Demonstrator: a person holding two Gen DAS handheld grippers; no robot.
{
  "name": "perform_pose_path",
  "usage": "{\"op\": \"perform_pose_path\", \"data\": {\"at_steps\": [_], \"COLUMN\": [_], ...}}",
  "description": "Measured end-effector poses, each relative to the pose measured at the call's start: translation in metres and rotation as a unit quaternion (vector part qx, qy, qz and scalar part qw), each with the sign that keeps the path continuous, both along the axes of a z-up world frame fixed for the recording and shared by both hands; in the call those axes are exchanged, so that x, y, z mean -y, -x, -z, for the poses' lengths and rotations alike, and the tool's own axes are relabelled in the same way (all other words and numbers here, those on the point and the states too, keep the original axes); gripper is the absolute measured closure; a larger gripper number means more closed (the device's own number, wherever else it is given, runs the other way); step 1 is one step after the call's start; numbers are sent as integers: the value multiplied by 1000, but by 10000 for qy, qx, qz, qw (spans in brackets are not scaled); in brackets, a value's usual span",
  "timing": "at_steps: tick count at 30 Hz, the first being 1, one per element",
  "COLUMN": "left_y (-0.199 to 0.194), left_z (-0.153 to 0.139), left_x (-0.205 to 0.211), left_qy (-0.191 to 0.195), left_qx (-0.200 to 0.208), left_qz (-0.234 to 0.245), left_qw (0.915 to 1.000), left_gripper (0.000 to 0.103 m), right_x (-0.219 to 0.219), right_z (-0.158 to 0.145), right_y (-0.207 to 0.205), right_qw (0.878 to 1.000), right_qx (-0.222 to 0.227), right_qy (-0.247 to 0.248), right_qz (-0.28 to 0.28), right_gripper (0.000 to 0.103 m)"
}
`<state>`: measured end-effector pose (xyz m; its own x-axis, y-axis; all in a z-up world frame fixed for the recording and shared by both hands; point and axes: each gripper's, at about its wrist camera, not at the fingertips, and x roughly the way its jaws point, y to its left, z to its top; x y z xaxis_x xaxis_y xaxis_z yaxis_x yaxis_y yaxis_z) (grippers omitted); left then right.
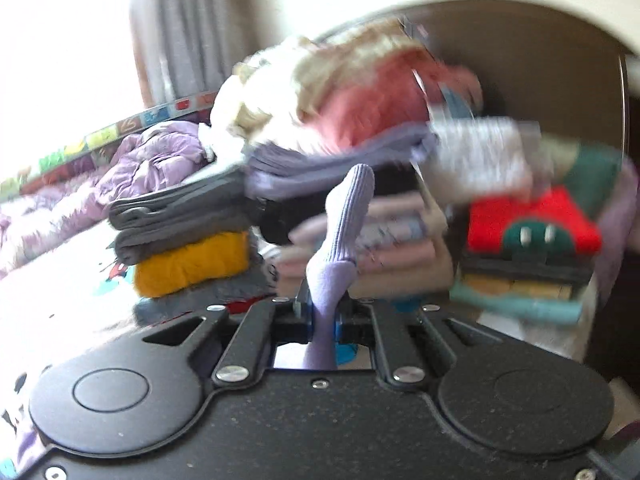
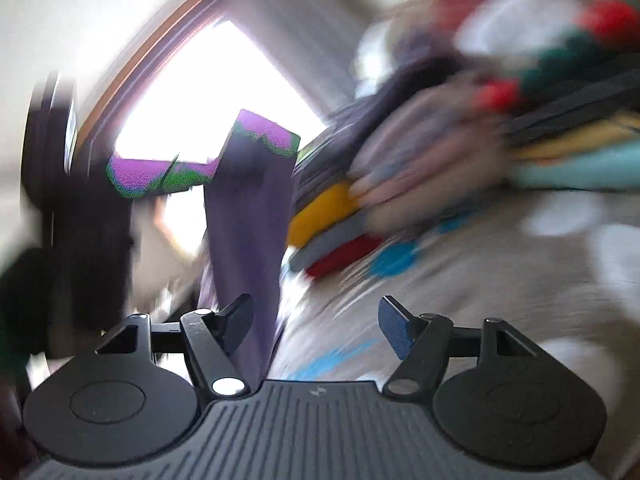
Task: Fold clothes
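- Left wrist view: my left claw (image 1: pixel 324 320) is clamped tight on a ribbed lilac sock (image 1: pixel 340 236), which stands up out of the jaws — toe or cuff end, I cannot tell.
- Beyond it, stacks of folded clothes (image 1: pixel 188 236) sit on the bed (image 1: pixel 60 280), its sheet pale and printed; a crumpled purple jacket (image 1: pixel 160 160) lies further back, with a grey curtain (image 1: pixel 188 20) beside a bright window.
- Right wrist view, badly blurred: my right claw (image 2: pixel 316 324) gapes wide and holds nothing, though the same sock (image 2: pixel 248 232) hangs just beside its left finger.
- My judgement: I am mid-handling the sock; folding it calls for the right claw to pinch the free end — slowly, given the blur.
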<state>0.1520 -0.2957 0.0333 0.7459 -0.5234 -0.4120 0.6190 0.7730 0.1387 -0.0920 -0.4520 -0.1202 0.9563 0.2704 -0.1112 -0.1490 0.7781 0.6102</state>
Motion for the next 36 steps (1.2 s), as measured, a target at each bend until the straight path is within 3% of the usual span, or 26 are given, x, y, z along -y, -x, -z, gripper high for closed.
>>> {"op": "perform_pose_path", "data": {"at_steps": [6,12,17,26,36], "left_y": [0,5,13,25,17], "left_z": [-26,-36,-39,-34,-1], "left_x": [-82,-146,-190,-256,-330], "left_qy": [726,1238,1455,1756,1978], "left_qx": [-129,-220,-227,-196,-430], "left_qz": [-432,-782,-973,-1322,-1942], "left_qw": [9963,9890,9843,9753,9598], "left_gripper": [95,95,95,95,95], "right_x": [-100,-166,-189,-214,-234], "right_z": [-8,0,10,17,15], "right_y": [-19,-32,-33,-31,-23], "right_qw": [9807,9536,9425,9187,8904], "right_qx": [-94,-439,-655,-591,-211], "right_qy": [1625,2676,3028,3700,4387], "right_qz": [-1084,-1310,-1251,-1250,-1195], "right_gripper": [30,30,34,35,36]}}
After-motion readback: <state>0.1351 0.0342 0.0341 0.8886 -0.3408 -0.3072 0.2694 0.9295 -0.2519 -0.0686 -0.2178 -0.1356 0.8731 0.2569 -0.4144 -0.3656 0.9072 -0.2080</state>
